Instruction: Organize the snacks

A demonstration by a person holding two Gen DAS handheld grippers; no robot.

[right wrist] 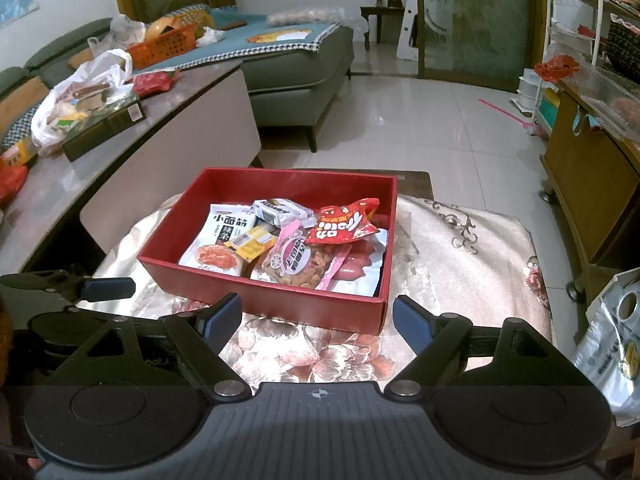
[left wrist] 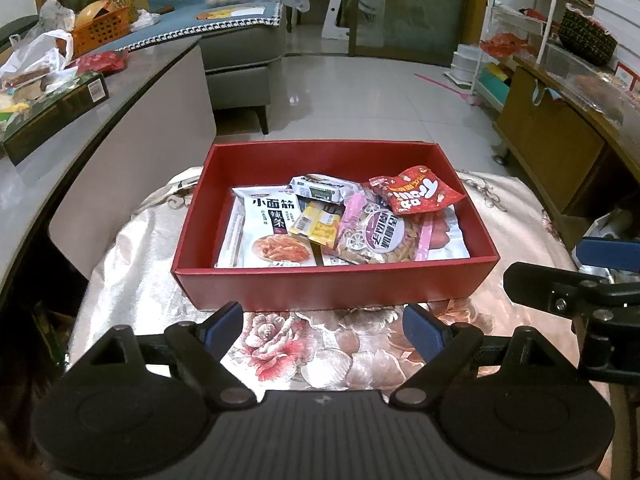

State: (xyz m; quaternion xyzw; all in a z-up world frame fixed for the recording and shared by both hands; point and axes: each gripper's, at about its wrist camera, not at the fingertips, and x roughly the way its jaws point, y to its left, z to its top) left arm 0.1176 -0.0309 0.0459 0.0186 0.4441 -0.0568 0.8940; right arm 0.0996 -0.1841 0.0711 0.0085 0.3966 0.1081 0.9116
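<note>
Floral cloth (left wrist: 280, 344): one red box (left wrist: 332, 284), six snack packets; both hand-held grippers released.

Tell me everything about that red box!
The red box is a shallow, open rectangle with no lid, seemingly stiff cardboard. It sits flat on a flowery cloth over a small table. Inside, snack packets lie jumbled, some overlapping. Neither tool touches it.

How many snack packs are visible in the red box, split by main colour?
White: 2, noodle-snack pack and small wrapped pack
Yellow: 1, yellow packet
Pink: 1, pink chip bag
Red: 1, red pouch
Clear: 1, sausage pack
Total: 6 visible in the red box; more may be hidden underneath.
</note>
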